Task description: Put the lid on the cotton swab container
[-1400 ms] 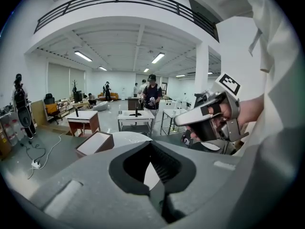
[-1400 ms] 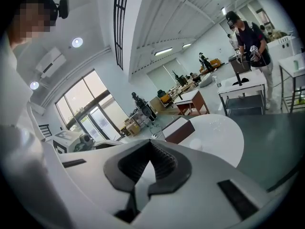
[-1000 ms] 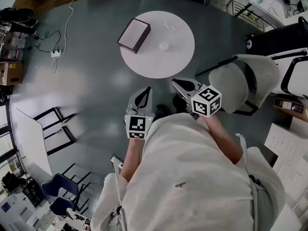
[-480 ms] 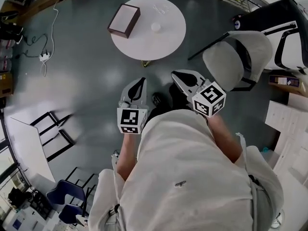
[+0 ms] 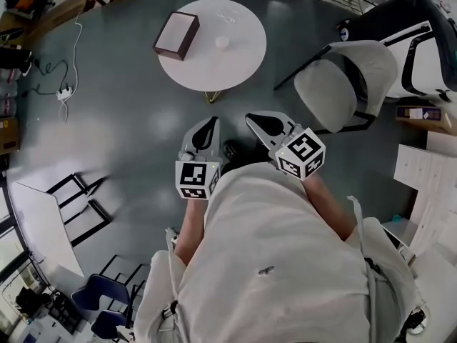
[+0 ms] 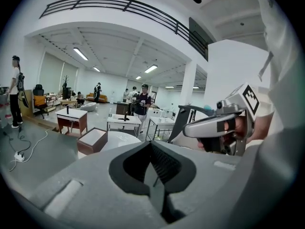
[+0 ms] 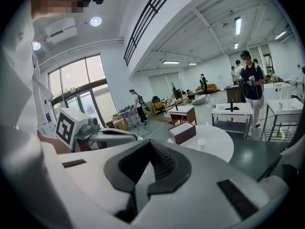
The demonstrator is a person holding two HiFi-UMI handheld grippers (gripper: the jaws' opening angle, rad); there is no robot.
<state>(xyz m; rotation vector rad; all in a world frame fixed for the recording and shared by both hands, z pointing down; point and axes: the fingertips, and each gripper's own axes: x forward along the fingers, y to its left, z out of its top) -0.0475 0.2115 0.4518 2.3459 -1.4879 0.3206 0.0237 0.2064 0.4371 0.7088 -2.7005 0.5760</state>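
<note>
Both the left gripper [image 5: 209,122] and right gripper [image 5: 251,117] have fingers pressed together on nothing, well short of the small white round cotton swab container [image 5: 222,41] on the round white tabletop [image 5: 250,56], so any work there needs them squarely nearer.

Your head cam looks steeply down over your own torso. Floor fills most of it, and the round table [image 5: 243,56] sits small and far near the top edge. The left gripper [image 5: 211,122] and right gripper [image 5: 251,117] show mid-frame, just ahead of you. Each gripper cam rides right behind its own jaws, facing nearly level toward that table. All three views share the table and the brown box [image 5: 176,34] by its left edge. Each gripper cam also catches the other gripper alongside.
</note>
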